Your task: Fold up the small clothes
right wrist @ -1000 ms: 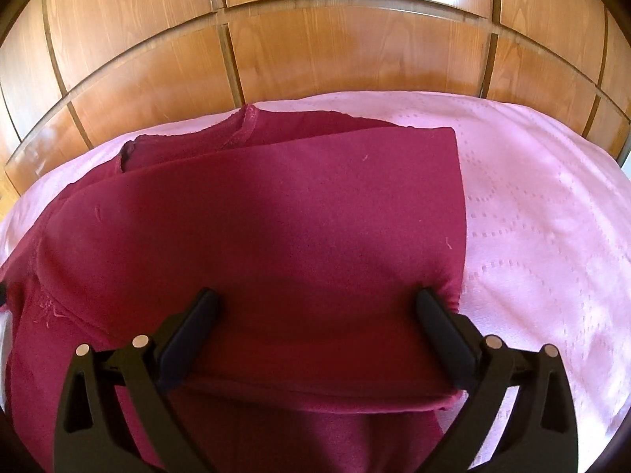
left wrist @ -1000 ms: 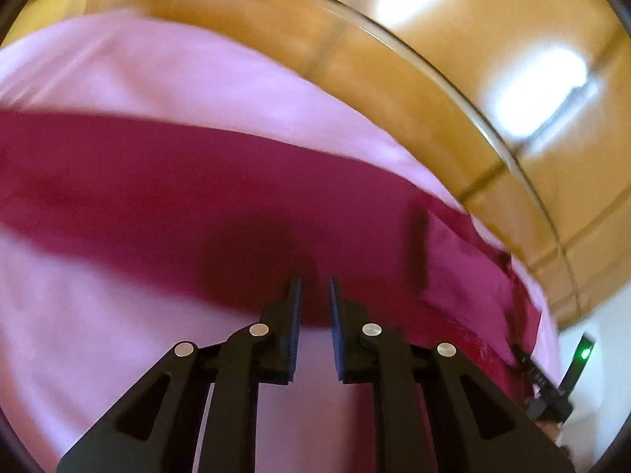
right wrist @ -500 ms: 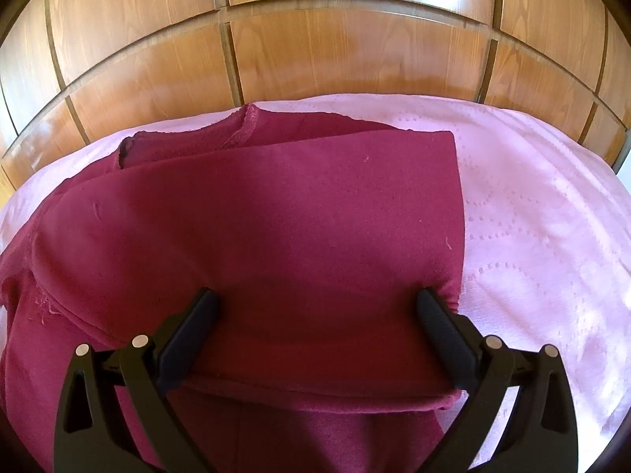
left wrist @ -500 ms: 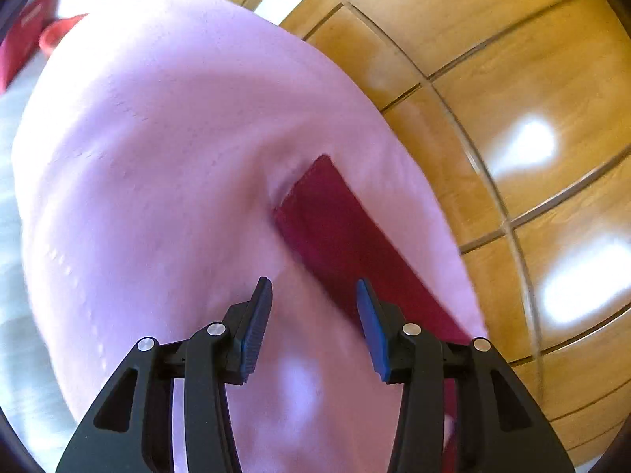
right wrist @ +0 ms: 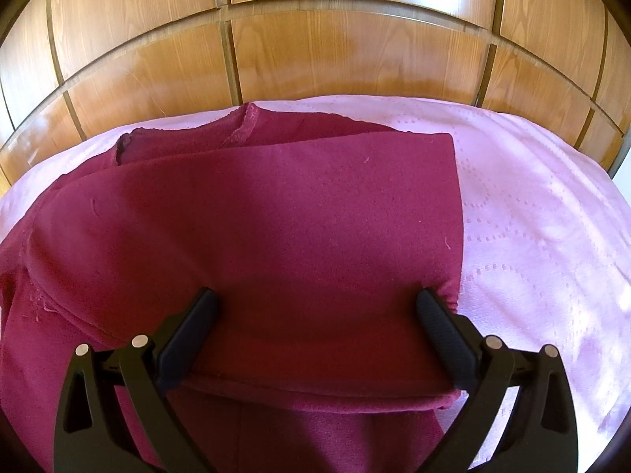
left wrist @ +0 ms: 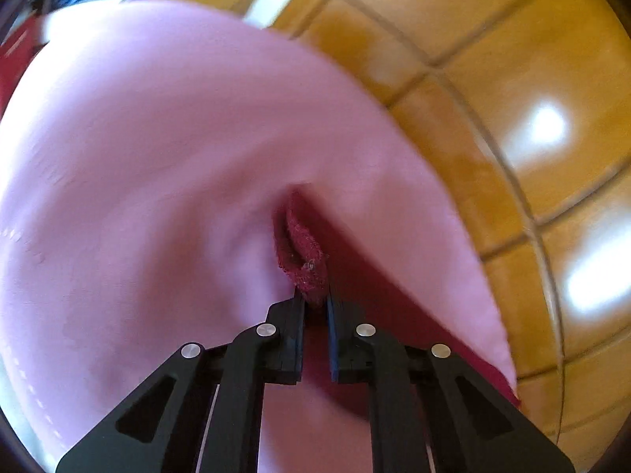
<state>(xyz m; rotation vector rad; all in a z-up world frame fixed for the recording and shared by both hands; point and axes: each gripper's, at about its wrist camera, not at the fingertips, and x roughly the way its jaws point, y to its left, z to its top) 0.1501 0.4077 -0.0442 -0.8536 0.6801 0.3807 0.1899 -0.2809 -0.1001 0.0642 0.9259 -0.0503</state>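
Observation:
A dark red garment (right wrist: 276,205) lies partly folded on a pink bed cover (right wrist: 532,216). My right gripper (right wrist: 315,295) stands wide open over the folded part, one finger near each side, pinching nothing. In the left wrist view a narrow strip of the same garment (left wrist: 303,244) runs off to the lower right. Its frayed end is lifted off the cover (left wrist: 157,157). My left gripper (left wrist: 315,299) is closing on that end, and its pads pinch the cloth. The picture there is blurred by motion.
Glossy wooden panels (right wrist: 315,39) rise right behind the bed and fill the right side of the left wrist view (left wrist: 532,138). The pink cover spreads wide to the left of the strip. Blurred items show at the far upper left.
The left gripper swung along the garment from its broad body to the narrow end, opened partway, then closed on that end and raised it. The right gripper and the fold stayed put.

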